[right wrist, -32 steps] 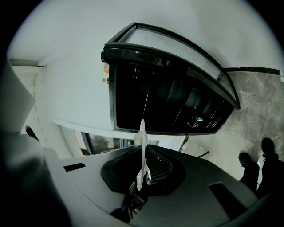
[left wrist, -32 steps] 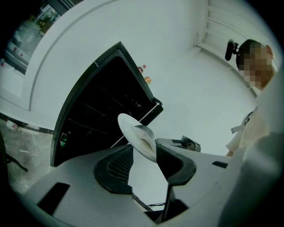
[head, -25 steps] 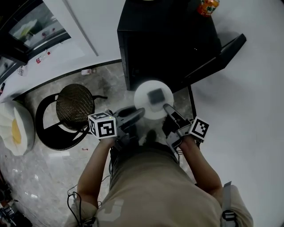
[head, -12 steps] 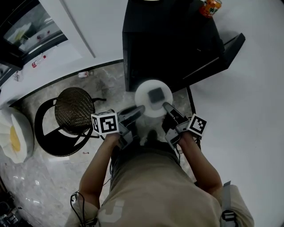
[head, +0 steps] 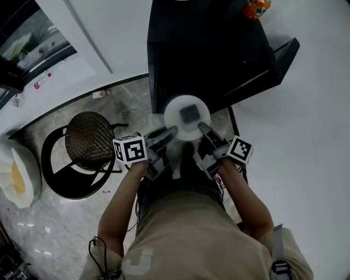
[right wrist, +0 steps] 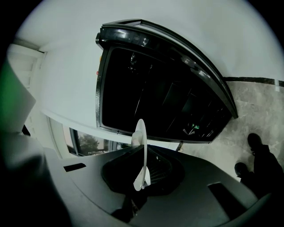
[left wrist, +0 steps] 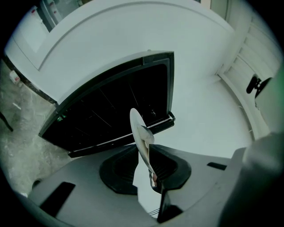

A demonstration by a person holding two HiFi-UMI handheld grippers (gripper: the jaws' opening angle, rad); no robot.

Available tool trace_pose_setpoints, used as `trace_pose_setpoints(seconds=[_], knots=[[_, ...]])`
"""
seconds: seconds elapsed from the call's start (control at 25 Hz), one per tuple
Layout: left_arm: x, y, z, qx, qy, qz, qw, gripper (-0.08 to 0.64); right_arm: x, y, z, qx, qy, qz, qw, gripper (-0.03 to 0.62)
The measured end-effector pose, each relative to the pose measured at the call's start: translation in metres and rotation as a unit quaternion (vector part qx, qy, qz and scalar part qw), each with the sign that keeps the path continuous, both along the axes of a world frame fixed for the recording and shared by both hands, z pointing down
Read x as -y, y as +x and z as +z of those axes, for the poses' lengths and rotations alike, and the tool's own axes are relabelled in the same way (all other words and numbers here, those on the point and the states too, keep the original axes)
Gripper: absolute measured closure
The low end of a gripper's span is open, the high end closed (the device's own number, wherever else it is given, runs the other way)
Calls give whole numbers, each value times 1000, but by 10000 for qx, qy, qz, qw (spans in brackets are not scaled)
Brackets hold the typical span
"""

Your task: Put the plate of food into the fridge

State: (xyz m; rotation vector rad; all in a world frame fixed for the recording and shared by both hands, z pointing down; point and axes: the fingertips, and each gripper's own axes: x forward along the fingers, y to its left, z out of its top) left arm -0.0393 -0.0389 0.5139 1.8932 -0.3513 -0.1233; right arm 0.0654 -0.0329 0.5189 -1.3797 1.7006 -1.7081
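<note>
Both jaw pairs have just been closing, and each now pinches the white plate (head: 187,123) by its rim: the left hand-held gripper (head: 170,132) on one side, the right hand-held gripper (head: 201,127) on the other. Since a second ago the plate, carrying a dark square of food (head: 190,113), has drawn nearer the black fridge (head: 208,49) and now overlaps its front edge in the head view. The door (head: 268,65) stands swung open at the fridge's right. An orange can (head: 256,8) sits on the fridge top. A wicker stool (head: 87,139) stands on the floor (head: 49,219) left of the fridge, well apart from the plate.
</note>
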Motion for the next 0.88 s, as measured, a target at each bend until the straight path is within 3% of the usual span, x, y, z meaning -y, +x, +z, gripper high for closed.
trace_pose_setpoints(seconds=[0.56,0.88], knots=[[44,34,33,6,-589,-601,9965,512,47,30,26,-83,4,-294,9995,566],[65,44,62,-69,-989,-1003,9900,518,73,40,50,-249,-110,-475,9985,566]])
